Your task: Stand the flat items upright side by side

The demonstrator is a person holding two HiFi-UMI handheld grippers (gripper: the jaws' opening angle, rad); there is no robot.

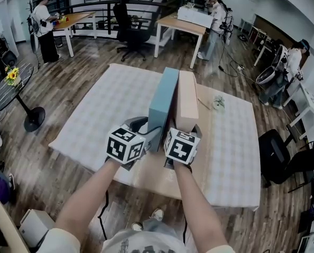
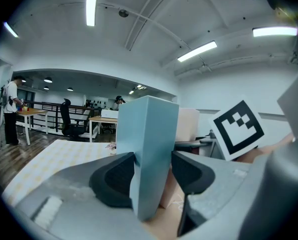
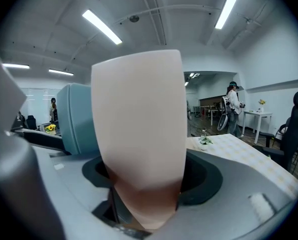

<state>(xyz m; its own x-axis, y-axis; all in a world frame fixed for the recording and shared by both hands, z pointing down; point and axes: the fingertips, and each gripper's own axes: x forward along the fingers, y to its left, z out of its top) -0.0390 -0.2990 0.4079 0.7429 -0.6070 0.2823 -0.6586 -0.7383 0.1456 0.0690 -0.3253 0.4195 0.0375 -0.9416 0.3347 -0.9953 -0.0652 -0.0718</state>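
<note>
Two flat boxes stand on edge side by side in the middle of the table. The blue box (image 1: pixel 164 105) is on the left and the pale pink box (image 1: pixel 186 99) touches its right side. My left gripper (image 1: pixel 150 132) is shut on the near end of the blue box (image 2: pixel 151 134), both pads against its faces. My right gripper (image 1: pixel 185 128) is shut on the near end of the pink box (image 3: pixel 139 129), which fills the space between its pads. In the right gripper view the blue box (image 3: pixel 79 119) shows just to the left.
A checked cloth (image 1: pixel 109 104) covers most of the table, with bare wood (image 1: pixel 157 179) at the near edge. A small potted plant (image 1: pixel 218 103) sits right of the boxes. Around the table are an office chair (image 1: pixel 129 28), other desks, several people and a round side table (image 1: pixel 9 91).
</note>
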